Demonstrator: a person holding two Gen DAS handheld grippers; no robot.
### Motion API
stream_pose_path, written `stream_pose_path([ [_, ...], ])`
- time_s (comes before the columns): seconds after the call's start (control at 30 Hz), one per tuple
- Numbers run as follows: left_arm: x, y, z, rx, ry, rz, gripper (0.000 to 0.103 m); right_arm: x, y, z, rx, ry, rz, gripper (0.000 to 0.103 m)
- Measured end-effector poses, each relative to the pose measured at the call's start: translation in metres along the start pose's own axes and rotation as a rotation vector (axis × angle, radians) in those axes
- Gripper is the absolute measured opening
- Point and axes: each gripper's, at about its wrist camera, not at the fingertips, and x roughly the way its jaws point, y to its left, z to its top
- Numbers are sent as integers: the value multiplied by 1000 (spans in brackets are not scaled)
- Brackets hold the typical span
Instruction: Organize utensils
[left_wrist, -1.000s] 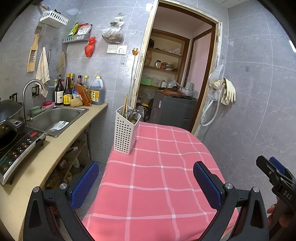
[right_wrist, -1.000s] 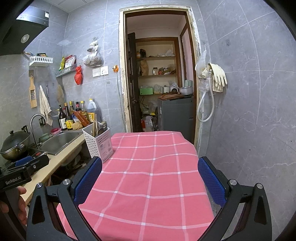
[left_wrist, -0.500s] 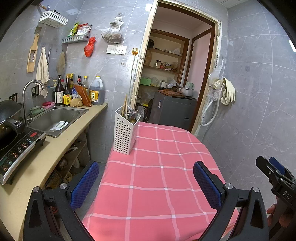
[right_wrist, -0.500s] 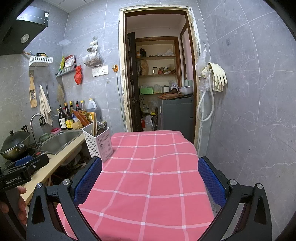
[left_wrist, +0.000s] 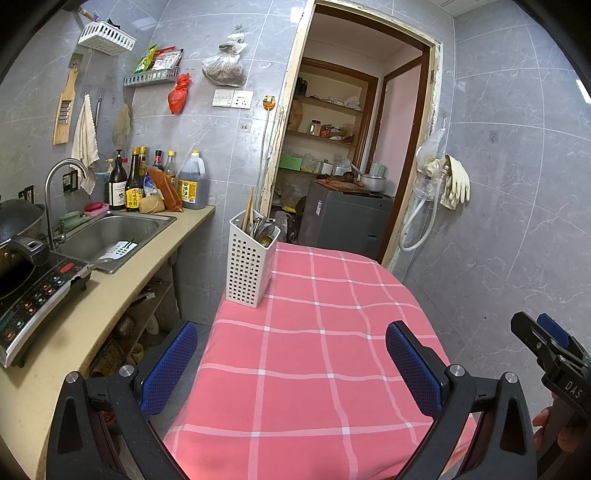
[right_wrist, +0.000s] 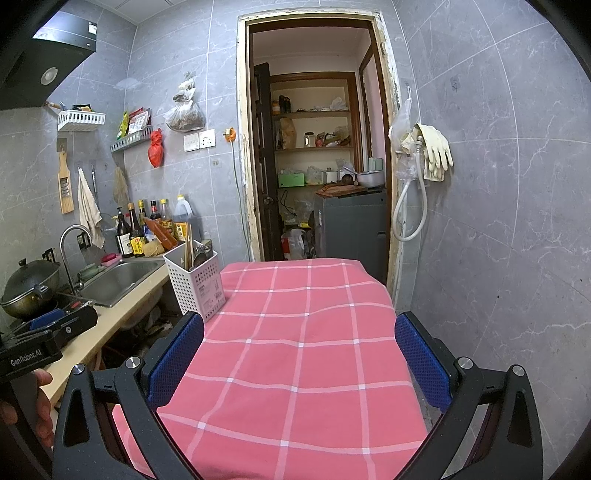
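On the table's (left_wrist: 314, 369) far-left corner stands the holder (left_wrist: 248, 266), upright, with chopsticks and spoons (left_wrist: 260, 229) poking out of its top. It lies ahead and to the left of both grippers, well apart from each; the left gripper (left_wrist: 291, 365) looks the nearer. Left gripper and right gripper (right_wrist: 299, 360) both hang above the pink cloth with jaws spread wide, gripping nothing. Against the frames a second ago, nothing has shifted.
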Motion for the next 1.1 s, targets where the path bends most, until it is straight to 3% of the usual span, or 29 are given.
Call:
stream_pose_path([
  [0.93,0,0,0,1,2,-1,103,0,1,1,-1,6,3,102],
  [1.1,0,6,-3,3,8,37,103,2,1,1,-3,8,4,102],
])
